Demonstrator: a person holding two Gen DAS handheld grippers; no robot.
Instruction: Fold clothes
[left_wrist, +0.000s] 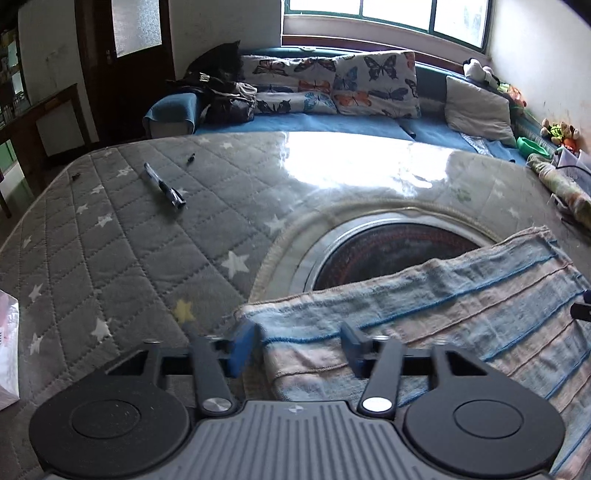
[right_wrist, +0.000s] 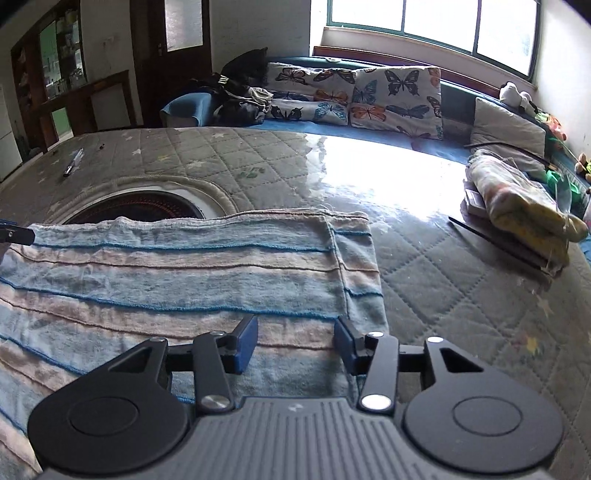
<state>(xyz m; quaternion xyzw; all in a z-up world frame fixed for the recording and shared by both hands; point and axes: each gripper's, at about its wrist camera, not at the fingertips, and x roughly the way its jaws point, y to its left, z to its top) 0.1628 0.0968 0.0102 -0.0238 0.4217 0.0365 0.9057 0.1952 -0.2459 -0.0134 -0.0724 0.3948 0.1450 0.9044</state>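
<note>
We see a striped towel lying on a desk that is covered by a grey quilted cloth with white stars under a clear glossy sheet. The towel, banded in pale blue and pink with thin blue lines, is folded over on itself; in the right wrist view its upper layer ends short of the lower layer's right edge. Its far edge overlaps a round opening in the quilted cover, where a dark patterned surface shows.

Our left hand-held gripper sits at the towel's left end with its blue fingers spread apart, the left finger just off the cloth and the right finger over it, gripping nothing. Our right hand-held gripper is over the towel's near right part, fingers likewise spread and holding nothing.

A pen lies well apart on the desk's far left. A folded floral cloth rests at the desk's right side. Beyond the desk, butterfly cushions lean on a blue sofa under the window.
</note>
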